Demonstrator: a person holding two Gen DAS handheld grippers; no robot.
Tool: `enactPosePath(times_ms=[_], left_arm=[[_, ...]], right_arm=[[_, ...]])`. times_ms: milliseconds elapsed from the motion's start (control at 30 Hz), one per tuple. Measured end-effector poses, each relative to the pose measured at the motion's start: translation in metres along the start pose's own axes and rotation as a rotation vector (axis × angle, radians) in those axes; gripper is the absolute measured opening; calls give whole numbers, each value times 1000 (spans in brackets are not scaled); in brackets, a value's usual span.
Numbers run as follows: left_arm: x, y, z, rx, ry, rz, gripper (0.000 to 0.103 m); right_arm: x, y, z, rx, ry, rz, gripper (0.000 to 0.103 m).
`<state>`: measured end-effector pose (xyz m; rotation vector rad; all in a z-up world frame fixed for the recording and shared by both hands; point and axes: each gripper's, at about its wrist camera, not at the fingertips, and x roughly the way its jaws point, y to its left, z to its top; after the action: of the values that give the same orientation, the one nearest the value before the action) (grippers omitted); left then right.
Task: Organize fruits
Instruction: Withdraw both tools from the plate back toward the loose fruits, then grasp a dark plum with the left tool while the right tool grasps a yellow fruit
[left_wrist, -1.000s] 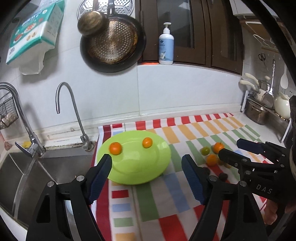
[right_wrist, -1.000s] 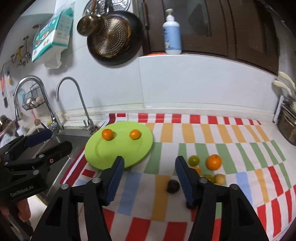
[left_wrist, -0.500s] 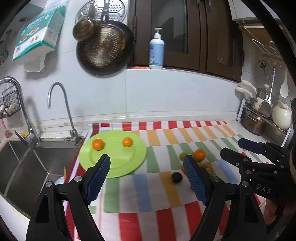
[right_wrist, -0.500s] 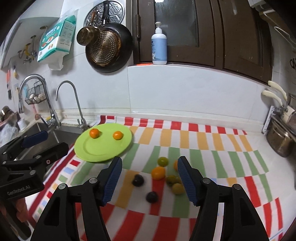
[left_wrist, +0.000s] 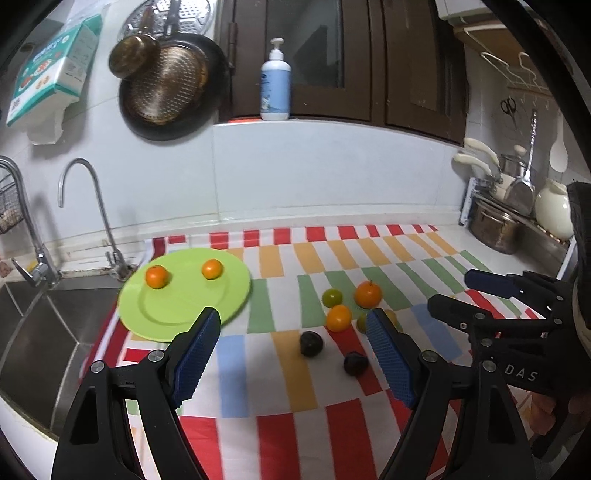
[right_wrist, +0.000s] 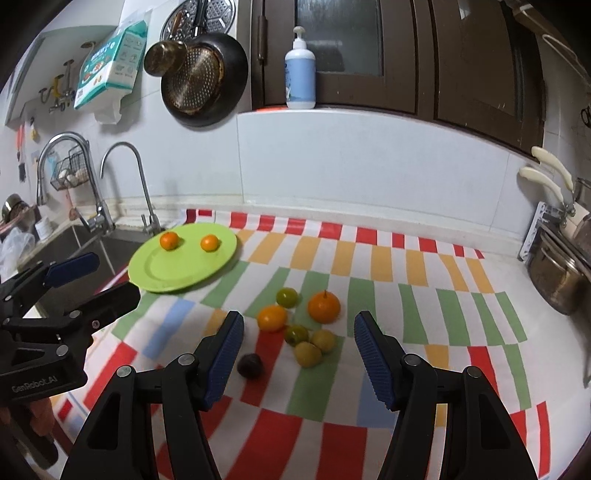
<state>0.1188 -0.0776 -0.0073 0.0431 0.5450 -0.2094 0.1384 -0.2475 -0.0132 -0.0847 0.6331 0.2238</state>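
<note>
- Lying just ahead of the right hand-held gripper (right_wrist: 297, 343), jaws apart and empty, is the loose fruit cluster (right_wrist: 299, 319) on the striped cloth (right_wrist: 424, 325).
- Round fruits offer no long axis; a dark fruit (right_wrist: 250, 365) sits nearest its left pad.
- Left hand-held gripper (left_wrist: 291, 345), wide and empty, is nearer the glossy green plate (left_wrist: 184, 310) holding two oranges.

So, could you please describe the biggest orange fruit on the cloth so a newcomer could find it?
Start at the green plate on the striped cloth, then look right to the loose fruit cluster. The large orange sits at its far right edge, the only one with a small stem on top.
</note>
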Motion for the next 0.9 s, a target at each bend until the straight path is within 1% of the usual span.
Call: enactPosePath(times_ms=[167,267,333,400,467,533,667,767,833,900], left_arm=[[17,-14,-11,30,34,-41,81],[28,-21,-17,58,55,-44,79],[36,-25,-21,71,77,-50,74],[46,-28,-25,84,100,-55,71],[53,-32,-29,101,118,-62,67],[61,-34,-33,120,142,-80,63],[71,-41,-39,162,172,-110,58],[77,-45,-44,192,190,-134,57],[82,-48,-47,206,204,-149,53],[87,-49,-47,215,219,-162,51]], right_arm=[[12,-8,-11,-32,23,11,63],[22,-12,-17,-45,41,26,63],[30,-15,-22,-58,54,35,62],[37,-16,-26,-67,67,42,60],[45,-18,-32,-77,91,60,56],[52,-20,-35,-90,107,73,55],[63,-21,-41,-111,135,100,50],[69,-21,-43,-121,149,119,46],[74,-20,-45,-129,159,123,46],[78,-20,-46,-133,169,130,43]])
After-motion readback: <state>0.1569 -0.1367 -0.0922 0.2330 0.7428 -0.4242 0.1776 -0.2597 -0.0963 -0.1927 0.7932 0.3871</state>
